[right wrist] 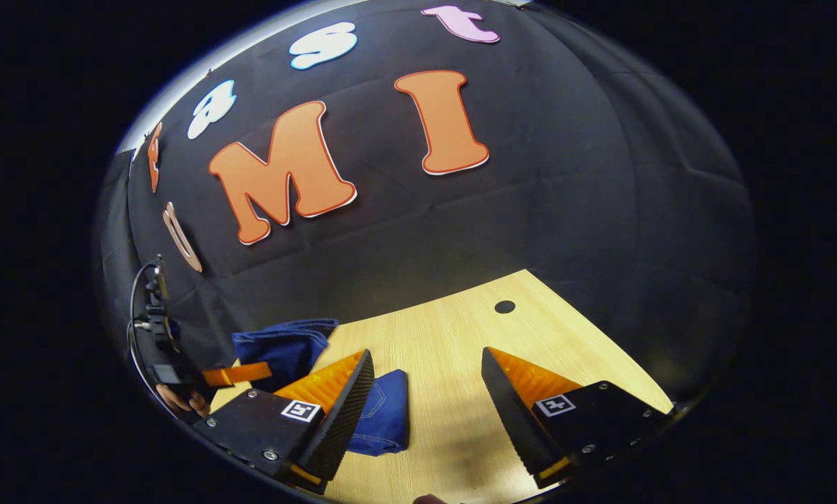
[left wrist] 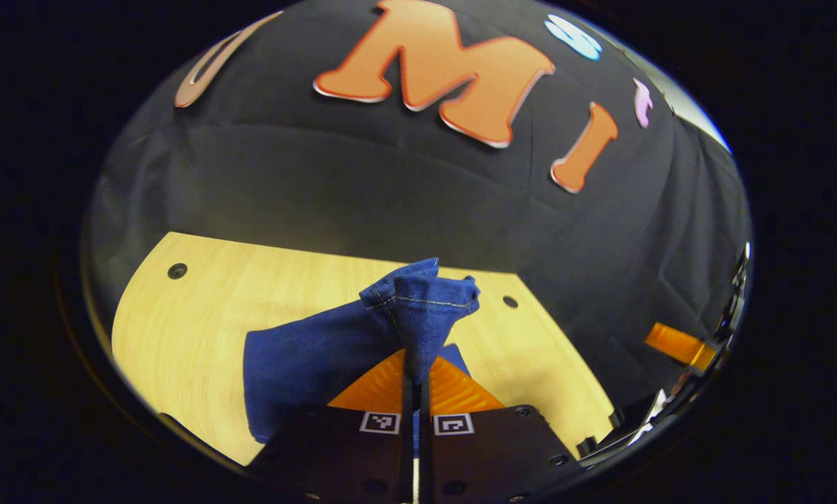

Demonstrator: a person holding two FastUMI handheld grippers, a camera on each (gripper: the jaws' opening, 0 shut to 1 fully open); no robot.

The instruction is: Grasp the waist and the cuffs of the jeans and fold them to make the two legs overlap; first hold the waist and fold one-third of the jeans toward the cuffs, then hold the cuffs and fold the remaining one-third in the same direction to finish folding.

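Dark blue jeans (left wrist: 320, 357) with pale stitching lie on the light wooden worktop (left wrist: 194, 308), their bulk running from the near left up toward the left hand-held gripper (left wrist: 416, 371), whose fingers are pressed together on a hemmed end lifted and bunched above the wood. In the right gripper view the right hand-held gripper (right wrist: 425, 399) has its fingers spread wide apart over bare worktop, with folded denim just left of its left finger (right wrist: 341, 413).
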